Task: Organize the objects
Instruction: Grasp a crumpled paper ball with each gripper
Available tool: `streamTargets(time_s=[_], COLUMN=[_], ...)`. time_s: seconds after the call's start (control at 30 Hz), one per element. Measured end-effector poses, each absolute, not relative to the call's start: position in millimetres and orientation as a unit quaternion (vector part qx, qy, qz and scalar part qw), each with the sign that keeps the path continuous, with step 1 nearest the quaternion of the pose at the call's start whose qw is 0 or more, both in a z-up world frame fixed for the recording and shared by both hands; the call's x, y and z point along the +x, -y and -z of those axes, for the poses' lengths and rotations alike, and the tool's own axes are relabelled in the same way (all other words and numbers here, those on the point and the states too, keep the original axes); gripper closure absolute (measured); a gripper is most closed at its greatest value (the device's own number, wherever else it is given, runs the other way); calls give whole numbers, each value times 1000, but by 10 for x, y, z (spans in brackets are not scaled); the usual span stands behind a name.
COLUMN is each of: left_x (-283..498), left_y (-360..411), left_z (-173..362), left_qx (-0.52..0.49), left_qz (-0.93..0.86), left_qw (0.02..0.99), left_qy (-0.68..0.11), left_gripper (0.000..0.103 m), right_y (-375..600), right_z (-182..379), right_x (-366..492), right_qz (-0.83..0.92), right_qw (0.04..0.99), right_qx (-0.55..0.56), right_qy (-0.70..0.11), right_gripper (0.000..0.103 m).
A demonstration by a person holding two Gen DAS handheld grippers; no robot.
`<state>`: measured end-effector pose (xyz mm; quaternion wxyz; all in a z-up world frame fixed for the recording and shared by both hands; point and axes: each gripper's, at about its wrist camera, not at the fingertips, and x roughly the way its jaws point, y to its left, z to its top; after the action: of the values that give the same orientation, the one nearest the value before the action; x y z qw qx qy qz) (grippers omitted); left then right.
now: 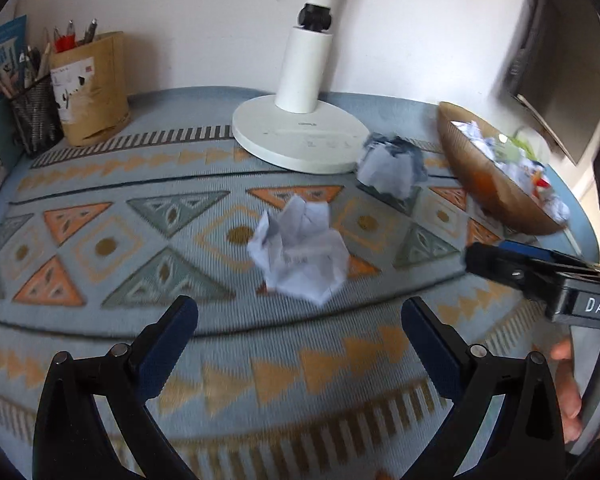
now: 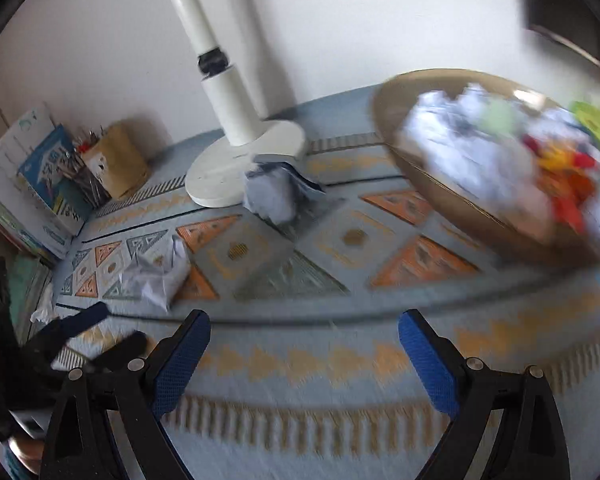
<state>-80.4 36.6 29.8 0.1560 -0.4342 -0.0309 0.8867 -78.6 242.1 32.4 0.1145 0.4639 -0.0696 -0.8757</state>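
A crumpled white paper ball (image 1: 300, 248) lies on the patterned cloth just ahead of my left gripper (image 1: 300, 320), whose jaws stand open and empty. A second, bluish crumpled ball (image 1: 392, 166) rests against the lamp base. A wooden bowl (image 1: 496, 196) at the right holds several crumpled papers and coloured scraps. My right gripper (image 2: 304, 334) is open with nothing between its blue pads; the bowl (image 2: 452, 208) is ahead to its right, the bluish ball (image 2: 272, 196) ahead, the white ball (image 2: 156, 276) to its left. The right gripper (image 1: 500, 266) shows at the left view's right edge.
A white desk lamp (image 1: 300, 136) stands at the back centre. A brown paper holder (image 1: 92, 88) and a mesh pen cup (image 1: 36, 120) stand back left beside books (image 2: 32, 184). A person's hand (image 1: 568, 392) holds the right tool. The wall is close behind.
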Motion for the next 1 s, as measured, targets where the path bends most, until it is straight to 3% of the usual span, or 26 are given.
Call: streamTargets(time_s=[0.5,0.57,0.7,0.87,1.0], left_x=[-1087,-1073,-1067,-1072,-951], left_y=[-497,-490,-492,-450,-369], left_z=[-210,-220,-226,-255,-312], left_qx=[-437,-435,-433,-424,-415], left_qz=[-890,-891,-892,-895,-894], left_qw=[132,131,128,137,166], left_qy=[27,24,18,25,43], left_gripper=[5,11,15,50,50], right_y=[-2105,-2098,-2042,-2032,-2100], right_z=[-127,-138,-132,-176,-234], right_x=[-1734,-1731,-1725,-1637,-1407], right_qz=[887,890,891,898,898], right_qw=[110,113,111,121,127], right_qx=[444,439,439,422,419], right_qy=[59,57,40,36,37], right_gripper=[9,14,42,47,48])
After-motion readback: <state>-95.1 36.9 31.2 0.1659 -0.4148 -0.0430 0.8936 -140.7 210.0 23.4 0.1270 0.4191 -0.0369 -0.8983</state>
